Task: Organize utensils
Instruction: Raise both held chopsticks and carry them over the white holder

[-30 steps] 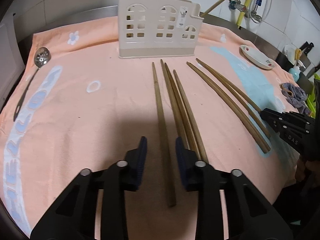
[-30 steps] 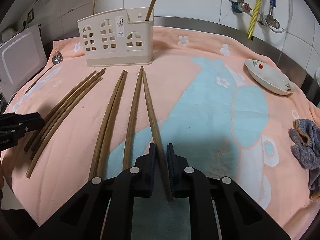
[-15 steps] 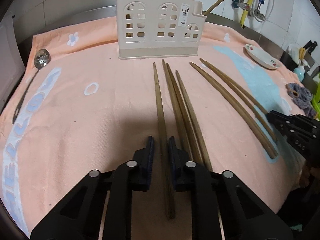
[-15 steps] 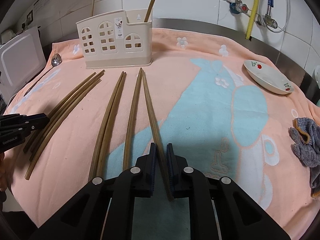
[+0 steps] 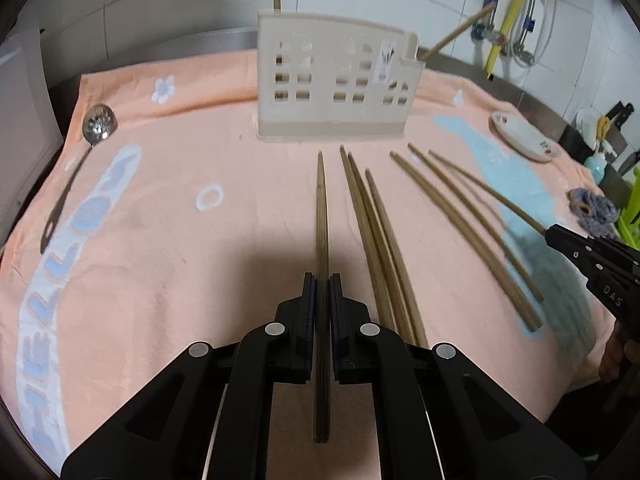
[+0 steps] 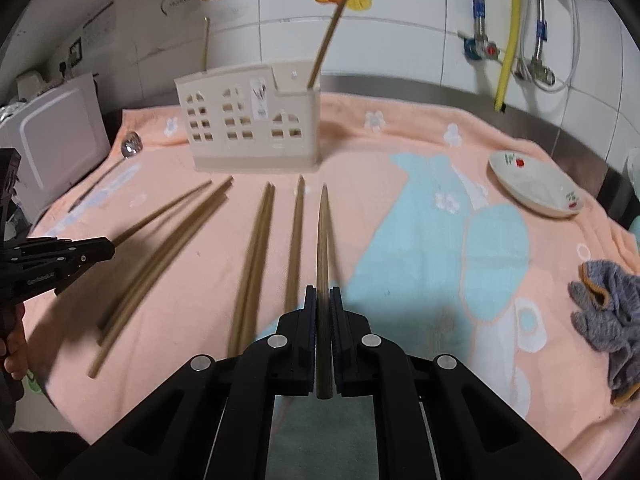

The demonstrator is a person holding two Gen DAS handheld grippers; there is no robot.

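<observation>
A chopstick [image 5: 322,216] is being pinched near its thick end by the left claw [image 5: 321,285], another chopstick [image 6: 323,232] by the right claw [image 6: 323,294], both pointing ahead toward the holder [image 6: 252,124]. Light, stiff, probably slick wood, so mid-shaft grips are being favoured.

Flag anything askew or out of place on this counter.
One chopstick in the holder leans hard right while the other stands upright. A slotted spoon lies alone far left. Nothing is spilled or broken.
</observation>
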